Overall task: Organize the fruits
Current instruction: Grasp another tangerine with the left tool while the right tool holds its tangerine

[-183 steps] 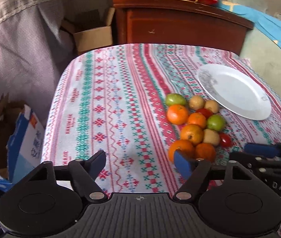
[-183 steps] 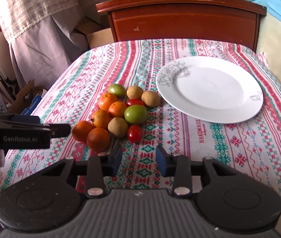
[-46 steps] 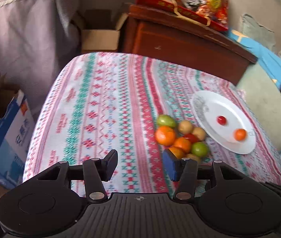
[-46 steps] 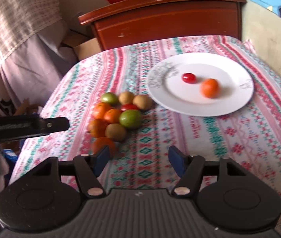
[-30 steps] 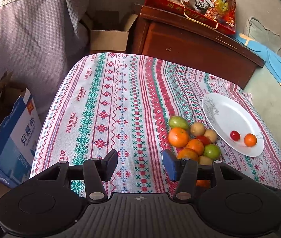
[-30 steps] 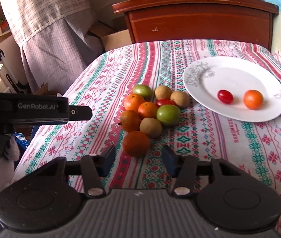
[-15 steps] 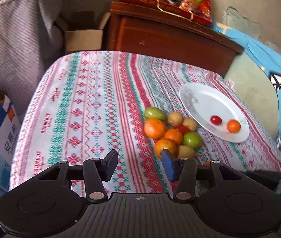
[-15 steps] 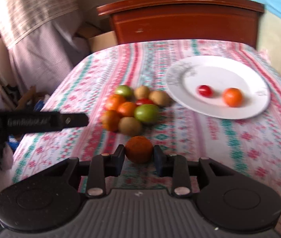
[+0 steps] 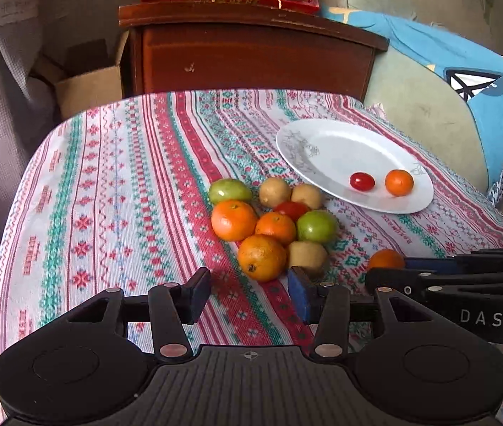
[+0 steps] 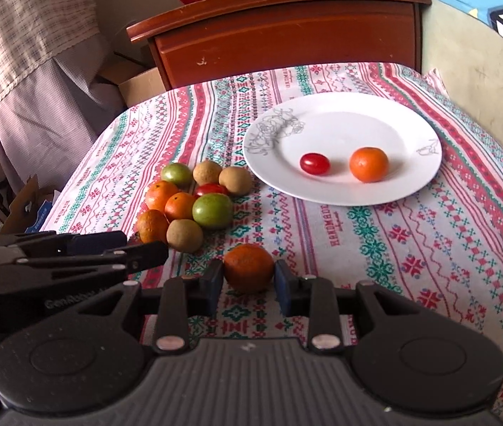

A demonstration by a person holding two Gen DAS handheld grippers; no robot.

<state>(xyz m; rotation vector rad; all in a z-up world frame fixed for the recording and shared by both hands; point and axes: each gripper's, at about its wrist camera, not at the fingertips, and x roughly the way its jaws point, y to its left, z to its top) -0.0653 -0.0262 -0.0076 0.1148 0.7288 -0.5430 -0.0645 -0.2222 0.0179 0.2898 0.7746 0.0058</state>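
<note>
Since a second ago, right gripper [image 10: 249, 280] is now clamping an orange [image 10: 249, 267] pulled from the fruit cluster [image 10: 194, 206], readying transfer to the plate [image 10: 340, 120]; left gripper [image 9: 248, 294] is idling, jaws apart.

The right gripper [image 10: 248, 282] has its 2 blue-padded fingers [image 10: 282, 285] pressed against either side of an orange mandarin [image 10: 248, 267], just above the patterned tablecloth [image 10: 428, 248]. Beyond it lies a cluster of 9 fruits [image 10: 194, 200] — green, brown, orange and 1 red — and just right of that cluster a white plate [image 10: 411, 135] carries a cherry tomato [image 10: 315, 163] and a mandarin on the plate [image 10: 368, 164], near each other but apart. The left gripper [image 10: 84, 248] reaches in from the left edge beside the cluster, its jaws seen side-on, with a wooden cabinet [image 10: 286, 32] behind the table.
</note>
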